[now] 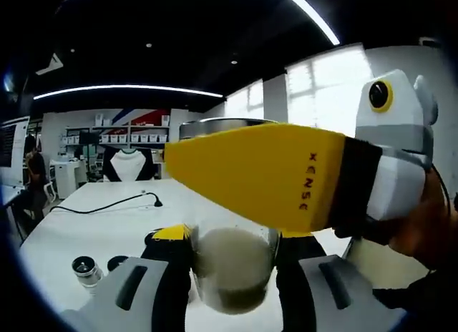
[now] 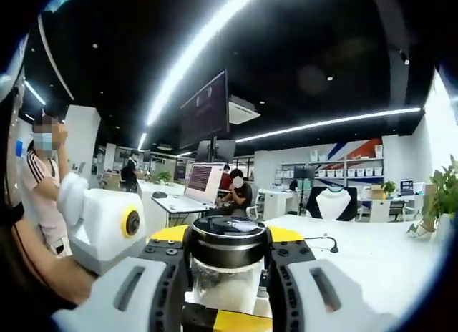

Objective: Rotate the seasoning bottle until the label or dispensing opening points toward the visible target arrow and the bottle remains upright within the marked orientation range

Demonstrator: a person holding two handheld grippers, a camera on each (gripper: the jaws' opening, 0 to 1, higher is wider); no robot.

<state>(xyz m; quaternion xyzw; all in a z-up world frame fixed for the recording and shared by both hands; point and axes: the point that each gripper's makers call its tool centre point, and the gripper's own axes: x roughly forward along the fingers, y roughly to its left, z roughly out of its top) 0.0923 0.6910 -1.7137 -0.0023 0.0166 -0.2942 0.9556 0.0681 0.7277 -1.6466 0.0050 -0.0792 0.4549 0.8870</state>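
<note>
Clamped between the left gripper (image 1: pixel 232 275) jaws, the seasoning bottle (image 1: pixel 232 267) is half hidden by the right gripper (image 1: pixel 300 176) crossing above; a small jar (image 1: pixel 86 269) and cable (image 1: pixel 107 204) lie on the white table (image 1: pixel 86 225). Right gripper view: right gripper (image 2: pixel 227 275) jaws clasp the bottle's black lid (image 2: pixel 227 240); the left gripper (image 2: pixel 107 225) sits alongside.

Yellow right tool (image 1: pixel 172 157), black-lidded clear seasoning bottle (image 2: pixel 227 264), white table (image 1: pixel 107 217).

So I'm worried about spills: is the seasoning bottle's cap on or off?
On. In the right gripper view a black cap sits on the seasoning bottle, which stands upright between the right gripper jaws.
</note>
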